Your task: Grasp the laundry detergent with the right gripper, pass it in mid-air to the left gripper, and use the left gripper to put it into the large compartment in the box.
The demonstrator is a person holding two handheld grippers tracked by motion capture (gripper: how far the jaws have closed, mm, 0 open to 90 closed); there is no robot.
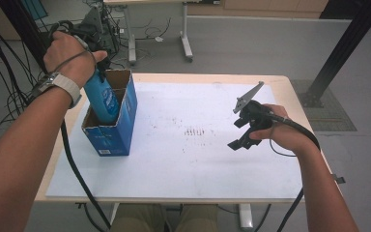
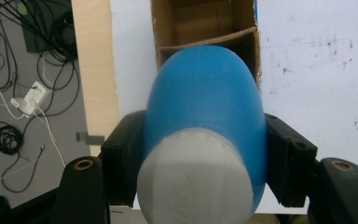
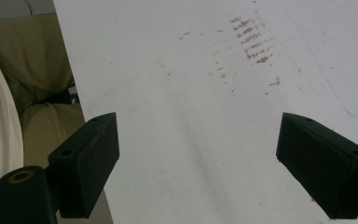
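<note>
High view: left gripper (image 1: 98, 65) fingers pinch rigid, smooth blue bottle (image 1: 102, 99) near its cap, slippery-looking, over box (image 1: 121, 130); right gripper (image 1: 244, 133) fingers spread.

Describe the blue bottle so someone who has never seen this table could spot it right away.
Start at the white sheet covering the table, then find the open blue cardboard box near its left edge. The blue bottle stands partly inside that box, clamped by the left gripper. Its smooth rounded plastic body and grey end, seen in the left gripper view, set it apart from the box.

Left gripper (image 1: 98, 65) holds blue bottle (image 1: 101, 99) in box (image 1: 121, 130).
</note>
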